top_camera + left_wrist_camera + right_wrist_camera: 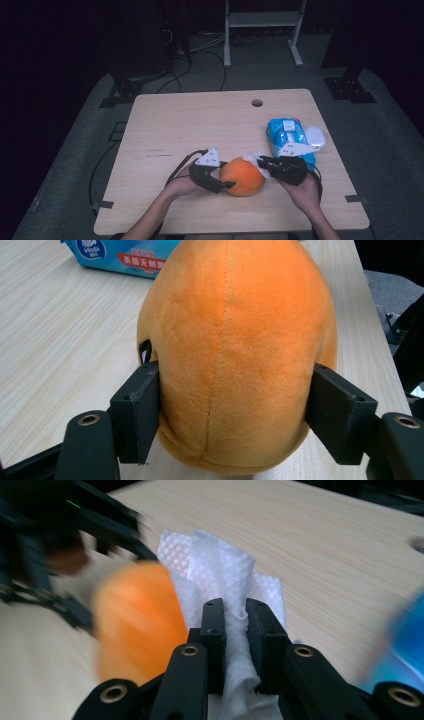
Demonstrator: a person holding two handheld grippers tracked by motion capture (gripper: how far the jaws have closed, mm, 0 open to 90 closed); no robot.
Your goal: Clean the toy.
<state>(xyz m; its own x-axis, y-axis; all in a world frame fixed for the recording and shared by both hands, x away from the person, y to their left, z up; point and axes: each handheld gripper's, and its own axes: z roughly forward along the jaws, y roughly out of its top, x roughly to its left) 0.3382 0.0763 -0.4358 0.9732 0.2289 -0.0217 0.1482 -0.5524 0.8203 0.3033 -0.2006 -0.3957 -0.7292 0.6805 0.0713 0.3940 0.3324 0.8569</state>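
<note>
An orange plush toy (pixel 243 176) lies on the wooden table (pixel 200 125) near its front edge. My left gripper (pixel 226 184) is shut on it, and in the left gripper view both black pads (pixel 137 410) press into the sides of the orange plush toy (pixel 235 350). My right gripper (pixel 261 162) is shut on a white paper tissue (pixel 252 157), which it holds against the toy's upper right side. In the right gripper view the crumpled white tissue (pixel 220 570) sticks out past my right gripper (pixel 235 612), with the orange plush toy (pixel 135 620) blurred to its left.
A blue pack of wet wipes (pixel 290 137) lies just behind the right hand, with its edge as a blue pack (pixel 125 255) at the top of the left gripper view. A round cable hole (pixel 257 103) sits near the table's far edge. A white metal stand (pixel 262 30) is on the floor beyond.
</note>
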